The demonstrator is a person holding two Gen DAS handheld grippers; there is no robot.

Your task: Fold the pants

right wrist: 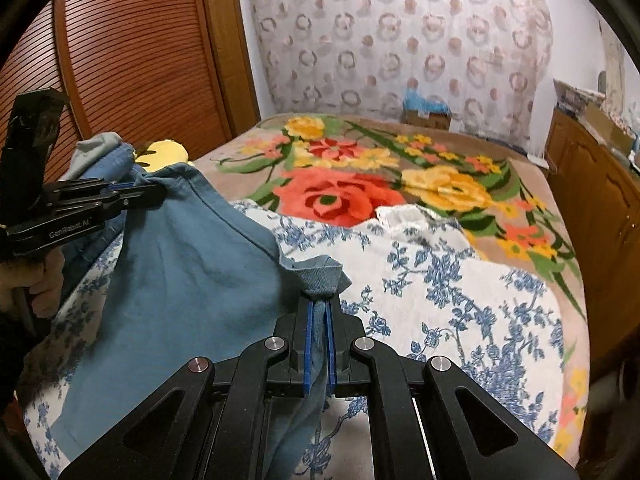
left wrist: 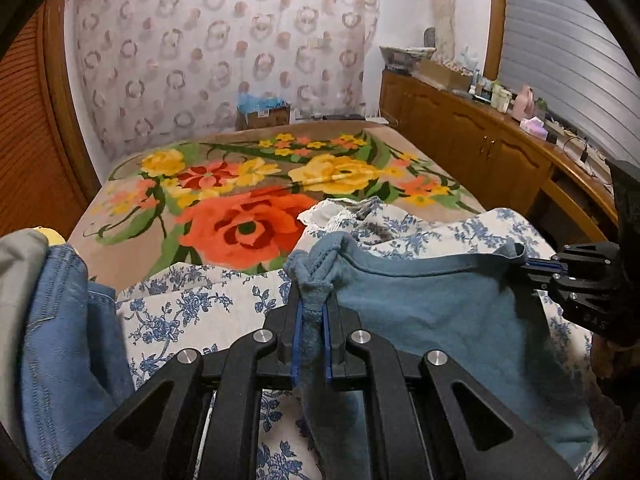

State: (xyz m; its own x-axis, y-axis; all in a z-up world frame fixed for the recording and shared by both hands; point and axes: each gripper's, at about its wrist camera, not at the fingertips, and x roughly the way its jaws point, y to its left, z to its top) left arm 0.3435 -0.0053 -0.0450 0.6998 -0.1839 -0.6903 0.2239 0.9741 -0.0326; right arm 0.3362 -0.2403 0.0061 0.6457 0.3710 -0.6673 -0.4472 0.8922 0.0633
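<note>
Here the left gripper (left wrist: 311, 312) is clenched on one corner of the blue pants (left wrist: 440, 320), and the right gripper (right wrist: 319, 322) pinches the other corner. The held edge runs side to side between them; the cloth hangs down over the white floral sheet (right wrist: 460, 292), in front of the flowered blanket (right wrist: 360, 184).

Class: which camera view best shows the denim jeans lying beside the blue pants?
The left wrist view: the denim jeans fill its left edge, seams visible. The right wrist view shows only a sliver behind the left hand-held gripper.
</note>
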